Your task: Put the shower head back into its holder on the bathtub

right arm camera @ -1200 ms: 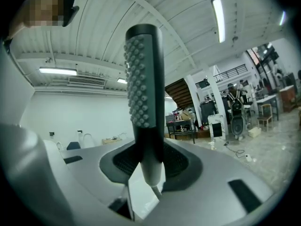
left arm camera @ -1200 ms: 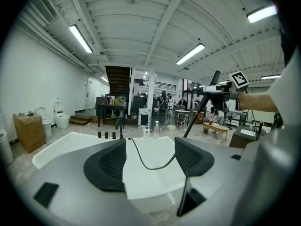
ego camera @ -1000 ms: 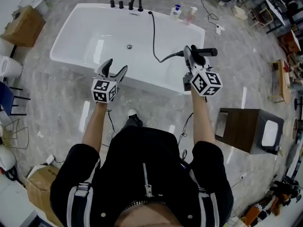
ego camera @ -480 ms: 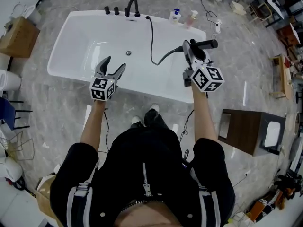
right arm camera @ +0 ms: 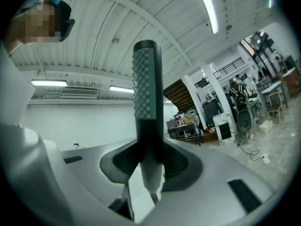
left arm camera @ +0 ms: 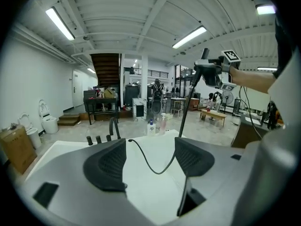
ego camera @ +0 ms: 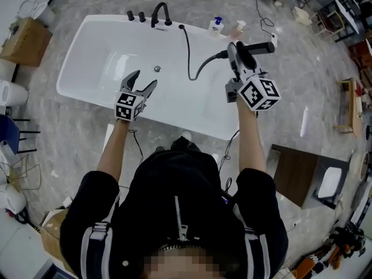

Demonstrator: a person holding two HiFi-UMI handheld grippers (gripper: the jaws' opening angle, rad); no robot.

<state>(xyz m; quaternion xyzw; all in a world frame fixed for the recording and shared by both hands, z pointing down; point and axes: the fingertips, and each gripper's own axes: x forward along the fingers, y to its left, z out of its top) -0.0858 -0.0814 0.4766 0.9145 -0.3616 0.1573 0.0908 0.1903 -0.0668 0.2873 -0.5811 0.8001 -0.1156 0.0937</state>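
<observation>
My right gripper is shut on the black shower head, held in the air above the right end of the white bathtub. In the right gripper view the shower head stands upright between the jaws, nozzle face showing. Its black hose sags from the tub's far rim to the head. Black faucet and knobs sit on that far rim. My left gripper hovers open and empty over the tub's near side. In the left gripper view the hose curves between the jaws.
Two bottles stand on the floor behind the tub's far right corner. A cardboard box sits at the left, a dark wooden cabinet at the right. Cables trail over the marble floor. The person's feet are at the tub's near wall.
The right gripper has carried the shower head farther out, toward the tub's far right side. The person has stepped up to the tub. The left gripper has barely shifted.
</observation>
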